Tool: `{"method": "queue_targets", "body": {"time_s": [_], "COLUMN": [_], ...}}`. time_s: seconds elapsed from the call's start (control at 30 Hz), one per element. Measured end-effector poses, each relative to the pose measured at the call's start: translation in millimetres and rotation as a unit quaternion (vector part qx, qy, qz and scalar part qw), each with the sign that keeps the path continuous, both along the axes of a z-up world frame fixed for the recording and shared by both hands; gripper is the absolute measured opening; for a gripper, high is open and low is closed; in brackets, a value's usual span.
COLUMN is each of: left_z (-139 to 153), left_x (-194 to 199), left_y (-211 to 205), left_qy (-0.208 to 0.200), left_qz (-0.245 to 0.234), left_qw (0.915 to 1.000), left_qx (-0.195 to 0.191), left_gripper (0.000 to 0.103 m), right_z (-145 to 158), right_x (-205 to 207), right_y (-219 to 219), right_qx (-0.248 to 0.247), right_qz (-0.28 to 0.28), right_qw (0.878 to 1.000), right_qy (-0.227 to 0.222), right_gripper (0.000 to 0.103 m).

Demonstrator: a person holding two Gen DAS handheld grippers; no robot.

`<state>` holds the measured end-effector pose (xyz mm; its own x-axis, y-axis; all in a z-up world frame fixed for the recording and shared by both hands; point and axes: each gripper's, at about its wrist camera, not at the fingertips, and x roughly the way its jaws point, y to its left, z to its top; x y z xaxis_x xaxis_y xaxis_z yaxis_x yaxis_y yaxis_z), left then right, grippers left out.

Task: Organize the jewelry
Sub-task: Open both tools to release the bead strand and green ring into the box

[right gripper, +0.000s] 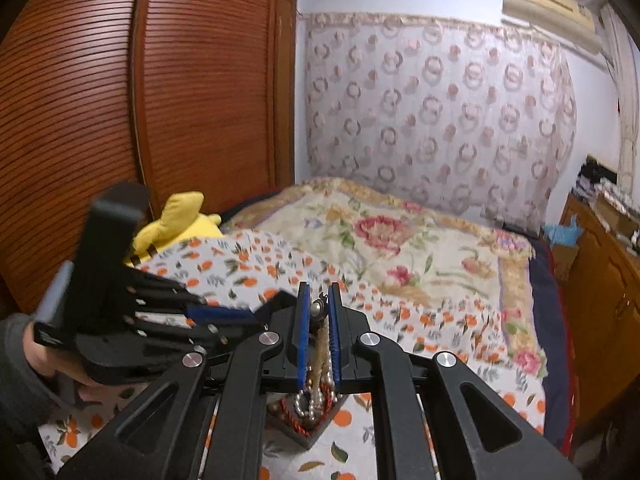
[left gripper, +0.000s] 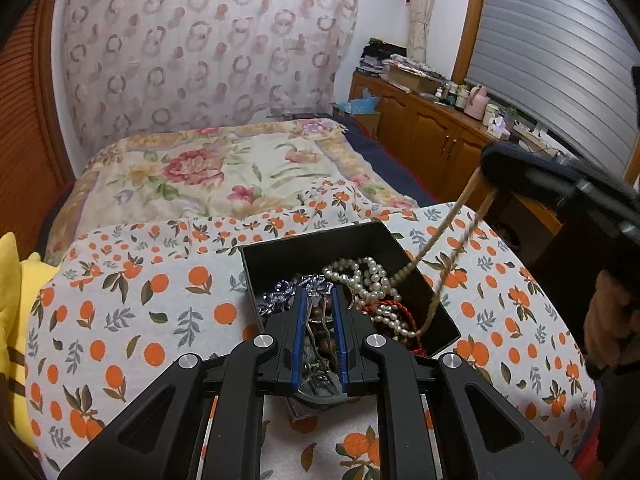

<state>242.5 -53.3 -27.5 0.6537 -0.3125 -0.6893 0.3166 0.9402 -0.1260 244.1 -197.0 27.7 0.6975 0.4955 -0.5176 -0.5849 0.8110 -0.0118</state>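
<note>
A black jewelry box (left gripper: 304, 246) sits on an orange-print cloth (left gripper: 132, 304). It holds white pearl strands (left gripper: 368, 280), a silver-blue sparkly piece (left gripper: 286, 290), a red cord (left gripper: 394, 308) and brown beads. My left gripper (left gripper: 320, 300) is nearly shut inside the box around tangled brown beads and chain (left gripper: 318, 332). My right gripper (right gripper: 319, 300) is shut on a tan beaded necklace (left gripper: 440, 232) and holds it raised above the box, with the strand hanging down into it. In the right wrist view the necklace (right gripper: 320, 336) lies between the pads, and the box corner (right gripper: 310, 428) shows below.
The cloth lies on a bed with a floral quilt (left gripper: 224, 164). A yellow plush toy (right gripper: 180, 220) lies at the left edge. A wooden wardrobe (right gripper: 120, 120) stands at left. Wooden cabinets (left gripper: 432, 136) with clutter stand at right under a window.
</note>
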Motion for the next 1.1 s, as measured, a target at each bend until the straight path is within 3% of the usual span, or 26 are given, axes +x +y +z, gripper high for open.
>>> {"method": "queue_targets", "body": {"time_s": [0.37, 0.43, 0.5, 0.53, 0.67, 0.7, 0.77, 0.93, 1.1], "left_z": [1.2, 1.4, 1.3, 1.1, -0.9, -1.5, -2.4, -7.3, -18.7], "left_x": [-11.9, -15.4, -21.8, -24.1, -37.6, -41.3, -48.3, -67.2, -87.1], "left_y": [6.4, 8.3, 11.7, 14.0, 25.0, 27.8, 32.3, 42.1, 49.6], "left_qy": [-0.007, -0.009, -0.012, -0.012, -0.011, -0.012, -0.015, -0.015, -0.008], "left_qz": [0.009, 0.011, 0.013, 0.013, 0.018, 0.019, 0.019, 0.021, 0.022], "left_qw": [0.9999, 0.9999, 0.9998, 0.9998, 0.9997, 0.9997, 0.9996, 0.9993, 0.9989], "left_qx": [0.007, 0.009, 0.011, 0.011, 0.014, 0.014, 0.017, 0.028, 0.039], "left_gripper": [0.022, 0.028, 0.034, 0.034, 0.037, 0.045, 0.050, 0.052, 0.066], "right_z": [-24.4, -26.9, -28.6, -28.6, -31.0, -32.3, -36.4, -55.6, -80.6], "right_x": [11.6, 11.2, 9.3, 9.5, 1.3, -4.4, -13.0, -41.7, -65.9], "right_y": [5.9, 7.7, 7.1, 6.3, 1.9, 1.6, 1.1, 7.4, 19.1], "right_qx": [0.004, -0.001, -0.002, -0.002, 0.004, 0.005, 0.004, -0.008, -0.022], "right_qz": [0.000, -0.002, -0.002, -0.003, -0.006, -0.004, -0.002, 0.020, 0.039], "right_qw": [0.999, 0.999, 0.999, 0.999, 0.999, 0.999, 0.999, 0.998, 0.995], "right_qy": [0.039, 0.040, 0.038, 0.038, 0.040, 0.039, 0.042, 0.060, 0.087], "right_gripper": [0.011, 0.016, 0.031, 0.033, 0.033, 0.033, 0.033, 0.033, 0.033]}}
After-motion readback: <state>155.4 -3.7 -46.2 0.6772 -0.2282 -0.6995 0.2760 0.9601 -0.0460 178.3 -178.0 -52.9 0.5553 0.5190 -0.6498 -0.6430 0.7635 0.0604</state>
